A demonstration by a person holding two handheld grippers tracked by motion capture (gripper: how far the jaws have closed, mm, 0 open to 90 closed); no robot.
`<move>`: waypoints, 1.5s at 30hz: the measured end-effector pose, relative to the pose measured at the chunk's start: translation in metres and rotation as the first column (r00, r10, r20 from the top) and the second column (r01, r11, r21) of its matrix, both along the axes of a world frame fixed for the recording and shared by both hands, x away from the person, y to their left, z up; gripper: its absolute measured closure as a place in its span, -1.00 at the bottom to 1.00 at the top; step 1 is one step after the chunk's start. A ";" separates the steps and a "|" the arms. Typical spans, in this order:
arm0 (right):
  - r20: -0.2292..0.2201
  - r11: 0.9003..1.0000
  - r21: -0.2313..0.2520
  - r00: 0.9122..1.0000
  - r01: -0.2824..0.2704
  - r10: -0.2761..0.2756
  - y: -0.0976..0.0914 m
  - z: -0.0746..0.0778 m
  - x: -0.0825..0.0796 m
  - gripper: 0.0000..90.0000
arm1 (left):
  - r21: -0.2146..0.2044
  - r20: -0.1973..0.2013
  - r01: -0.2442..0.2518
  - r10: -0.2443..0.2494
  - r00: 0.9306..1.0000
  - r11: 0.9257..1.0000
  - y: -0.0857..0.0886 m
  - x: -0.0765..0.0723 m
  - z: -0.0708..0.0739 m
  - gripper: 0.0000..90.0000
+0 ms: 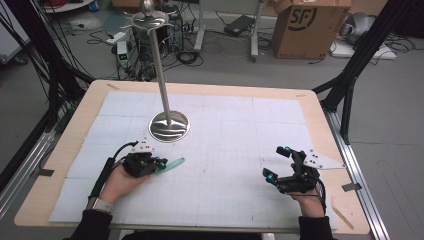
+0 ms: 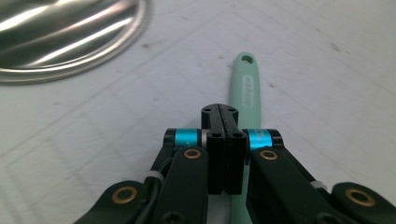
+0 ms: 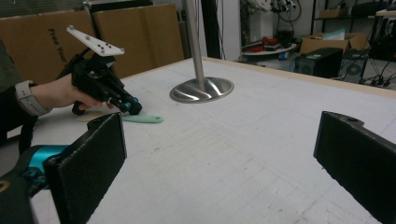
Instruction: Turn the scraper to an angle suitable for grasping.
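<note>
The left hand-held gripper (image 1: pixel 159 167) has its jaws pressed fully together on the near end of a mint-green utensil handle (image 2: pixel 245 86), which lies flat on the bench (image 1: pixel 235 150) and points away from the jaws toward the round steel base of a tall hanging stand (image 1: pixel 170 125). In the left gripper view the handle's far end, with its small hanging hole, lies free on the white mat just beside the stand's base; what sits at the gripped end is hidden under the jaws. The right hand-held gripper (image 1: pixel 282 167) rests well apart on the other side of the bench, jaws wide open and holding nothing. The step in hand looks like the pickup of the utensil. The likely next move is to lift it clear of the mat and raise it toward the hooks at the top of the stand (image 1: pixel 149 19), which calls for a firm grip and for turning the holed end upward so it can catch a hook
</note>
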State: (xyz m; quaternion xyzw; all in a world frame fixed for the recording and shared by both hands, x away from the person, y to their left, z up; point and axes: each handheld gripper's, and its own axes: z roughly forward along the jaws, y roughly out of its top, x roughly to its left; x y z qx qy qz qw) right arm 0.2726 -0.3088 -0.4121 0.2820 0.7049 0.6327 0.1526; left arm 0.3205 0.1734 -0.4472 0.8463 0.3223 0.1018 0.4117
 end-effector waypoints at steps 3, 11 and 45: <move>-0.003 1.000 -0.016 1.000 -0.012 0.012 0.003 -0.001 0.000 -0.97 | 0.003 -0.006 0.026 -0.026 1.000 1.000 -0.004 -0.005 0.001 1.00; -0.003 1.000 -0.013 1.000 -0.007 0.007 0.002 -0.001 0.000 -0.97 | -0.004 0.007 0.050 -0.050 0.999 0.999 -0.006 -0.010 0.002 0.99; -0.025 0.999 -0.035 1.000 0.003 -0.003 0.001 -0.003 0.001 -0.97 | -0.395 0.260 0.070 0.038 0.965 0.916 0.078 -0.057 0.027 -0.74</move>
